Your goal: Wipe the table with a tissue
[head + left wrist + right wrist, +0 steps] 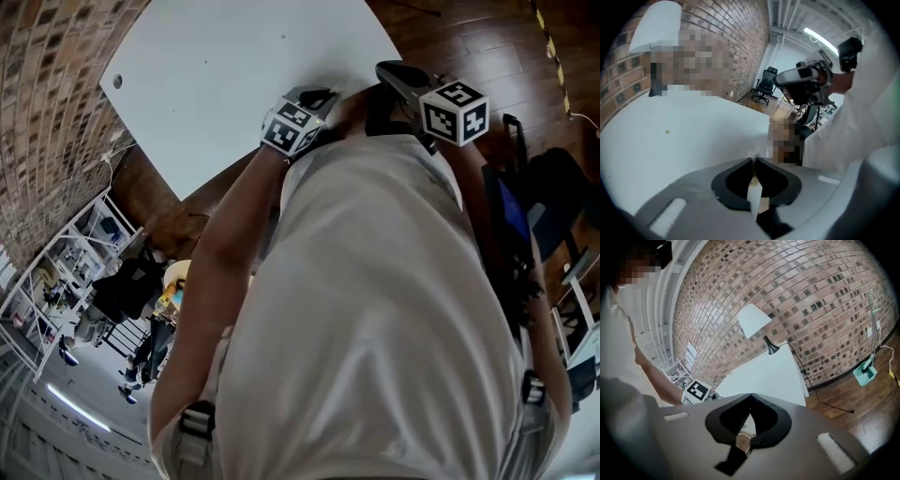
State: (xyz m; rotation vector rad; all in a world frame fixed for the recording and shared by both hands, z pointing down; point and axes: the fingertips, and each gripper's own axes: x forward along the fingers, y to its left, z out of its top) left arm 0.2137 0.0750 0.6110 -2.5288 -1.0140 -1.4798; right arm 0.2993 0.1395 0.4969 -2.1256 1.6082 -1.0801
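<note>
Jaws on my left gripper [754, 159] stand almost together, their dark tips pinching a small pale crumple, the tissue [753, 153], which pokes out just past them. Only that scrap of it shows, and the left gripper view does not reveal whether it touches the white table [670, 140] below. The tips hang over the table's near part, close to its edge and pointing steeply down at it. A tiny dark speck [667, 132] lies on the table well away to the left of the tissue. Beyond the table's far edge stand a brick wall [722, 42] and a black office chair [764, 86]. My right gripper [750, 395] has its tips clenched on each other with nothing between them. It points out across the table towards the brick wall, where a lamp with a pale shade [754, 319] stands at the far end of the table. From that side the marker cube of my left gripper shows low on the left, beside my bare forearm [656, 376]. From the head camera both grippers sit at the table's near edge, just beside my white shirt [375, 309]. They are close together, the left one over the tabletop and the right one by the corner, above the wooden floor [469, 37].
</note>
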